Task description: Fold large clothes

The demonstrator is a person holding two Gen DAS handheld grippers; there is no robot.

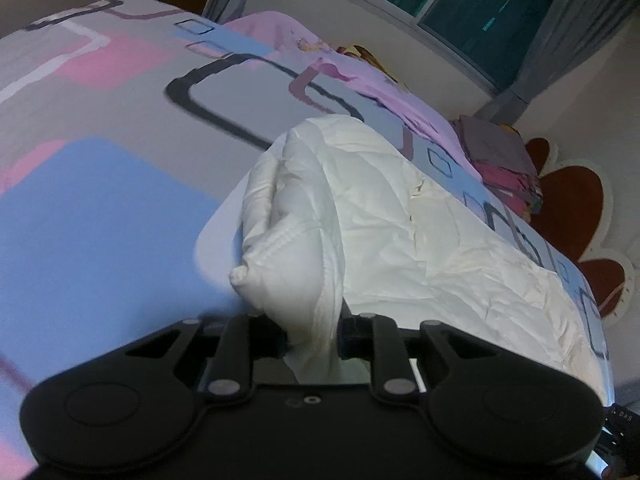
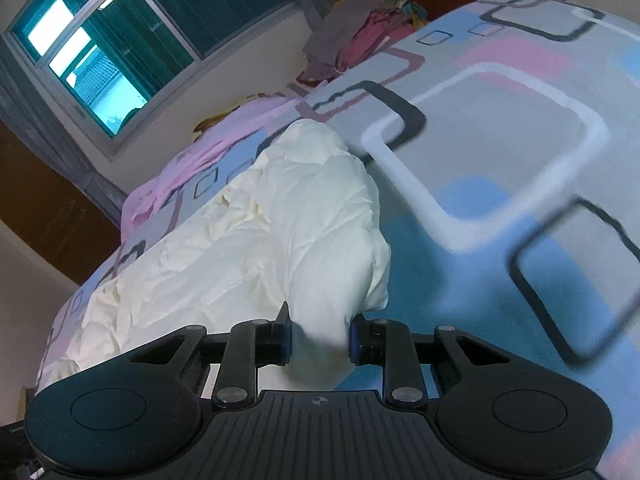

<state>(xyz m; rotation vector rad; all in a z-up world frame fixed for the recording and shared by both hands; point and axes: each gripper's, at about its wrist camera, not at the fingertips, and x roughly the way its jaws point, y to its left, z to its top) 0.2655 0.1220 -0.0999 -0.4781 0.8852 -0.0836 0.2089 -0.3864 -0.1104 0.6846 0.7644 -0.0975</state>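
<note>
Faint letters, perhaps "DAS", black device (image 1: 618, 420)

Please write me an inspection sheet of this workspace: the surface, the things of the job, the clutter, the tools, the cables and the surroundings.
Surface: bed sheet, printed with pink, blue and grey rectangles.
Job's things: white garment, creased, partly lifted from the sheet.
Clutter: pile of clothes at the far edge; pink cloth beside it.
Tools: left tool shut on a bunched part of the garment; right tool shut on another part.
Cables: nothing seen.
Surroundings: window, grey curtains, wall with red flower design.
</note>
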